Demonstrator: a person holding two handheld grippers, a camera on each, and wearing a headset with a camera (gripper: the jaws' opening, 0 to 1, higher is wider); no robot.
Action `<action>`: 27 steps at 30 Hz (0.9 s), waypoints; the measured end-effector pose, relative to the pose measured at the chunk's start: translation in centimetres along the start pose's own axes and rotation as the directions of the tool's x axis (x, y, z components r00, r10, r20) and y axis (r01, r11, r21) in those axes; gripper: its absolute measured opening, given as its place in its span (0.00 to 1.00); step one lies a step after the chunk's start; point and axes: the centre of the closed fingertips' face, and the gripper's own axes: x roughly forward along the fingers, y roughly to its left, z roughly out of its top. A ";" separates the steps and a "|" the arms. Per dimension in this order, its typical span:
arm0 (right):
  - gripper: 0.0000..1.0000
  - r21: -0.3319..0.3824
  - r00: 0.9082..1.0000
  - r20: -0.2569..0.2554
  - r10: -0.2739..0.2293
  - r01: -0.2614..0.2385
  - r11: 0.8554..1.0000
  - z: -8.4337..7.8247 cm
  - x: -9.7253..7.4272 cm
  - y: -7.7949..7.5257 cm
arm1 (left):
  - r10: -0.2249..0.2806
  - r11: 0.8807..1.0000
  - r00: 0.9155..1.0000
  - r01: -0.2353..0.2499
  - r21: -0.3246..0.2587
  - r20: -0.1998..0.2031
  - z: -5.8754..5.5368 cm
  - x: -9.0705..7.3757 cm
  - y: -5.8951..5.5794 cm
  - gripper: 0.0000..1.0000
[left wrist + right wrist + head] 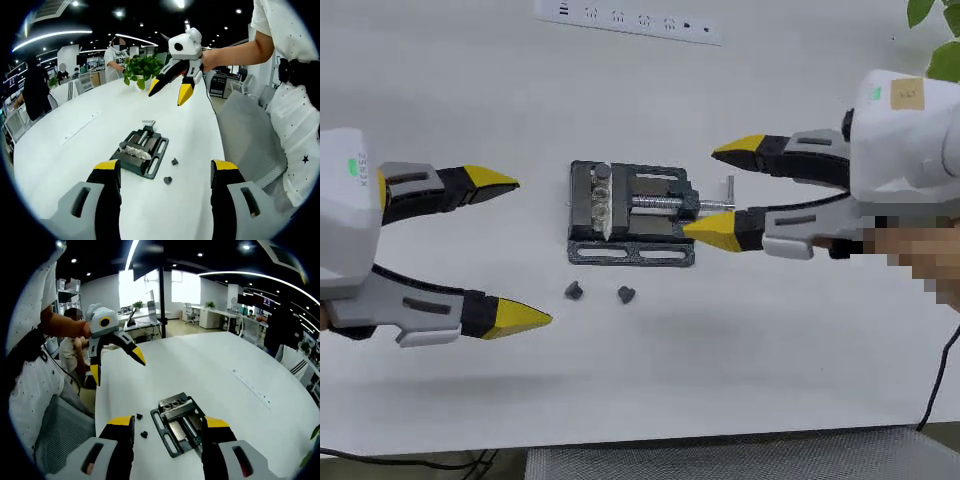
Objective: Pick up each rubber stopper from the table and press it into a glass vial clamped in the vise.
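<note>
Metal vise [631, 228] (dull grey), matt white table [770, 350]

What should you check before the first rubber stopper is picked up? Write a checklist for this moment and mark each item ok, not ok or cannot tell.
1. Left tool open and holding nothing: ok.
2. Right tool open and holding nothing: ok.
3. Two stoppers lie loose on the table, apart from each other, in front of the vise: ok.
4. Glass vials sit between the vise's clamping faces: ok.
5. Vials clamped tightly enough to take a press: cannot tell.
6. Vial mouths free to take a stopper: cannot tell, too small to see.
</note>
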 end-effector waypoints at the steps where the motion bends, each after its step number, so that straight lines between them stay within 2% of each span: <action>1: 0.52 0.003 1.000 0.004 -0.001 0.001 1.000 -0.4 -0.3 0.2 | -0.005 1.000 1.000 0.005 0.009 -0.006 0.1 0.1 -0.1 0.70; 4: 0.55 0.011 1.000 0.025 -0.009 0.008 1.000 -1.0 -1.1 0.5 | -0.019 0.999 1.000 0.020 0.030 -0.023 0.1 0.4 -0.2 0.69; 6: 0.57 0.027 0.999 0.038 -0.012 0.011 1.000 -1.5 -1.4 0.7 | -0.035 0.997 0.998 0.040 0.070 -0.060 -0.2 0.7 -0.4 0.67; 10: 0.59 0.040 0.999 0.049 -0.023 0.021 0.999 -2.2 -2.0 1.4 | -0.065 0.991 0.994 0.075 0.111 -0.092 -0.2 1.5 -0.7 0.62; 13: 0.62 0.050 0.997 0.072 -0.031 0.028 0.998 -2.7 -2.6 1.9 | -0.095 0.979 0.986 0.118 0.167 -0.135 -0.5 2.4 -1.0 0.59; 16: 0.64 0.054 0.996 0.078 -0.039 0.035 0.998 -3.8 -3.3 2.0 | -0.119 0.967 0.977 0.155 0.203 -0.177 -0.9 3.1 -1.1 0.56; 21: 0.65 0.071 0.995 0.088 -0.053 0.047 0.996 -4.6 -4.0 2.4 | -0.144 0.949 0.964 0.198 0.246 -0.223 -1.4 4.1 -1.2 0.51; 22: 0.65 0.074 0.994 0.089 -0.055 0.049 0.996 -4.6 -4.1 2.5 | -0.146 0.944 0.961 0.207 0.259 -0.235 -1.6 4.3 -1.2 0.50; 23: 0.65 0.078 0.994 0.094 -0.061 0.054 0.995 -4.8 -4.4 2.7 | -0.155 0.933 0.956 0.225 0.281 -0.251 -1.8 4.6 -1.2 0.48; 25: 0.65 0.084 0.993 0.100 -0.069 0.060 0.995 -5.1 -4.8 2.9 | -0.163 0.926 0.951 0.240 0.292 -0.264 -2.0 5.0 -1.4 0.46; 27: 0.65 0.092 0.992 0.101 -0.076 0.067 0.994 -5.3 -4.9 3.1 | -0.171 0.907 0.940 0.268 0.325 -0.297 -2.4 5.5 -1.5 0.43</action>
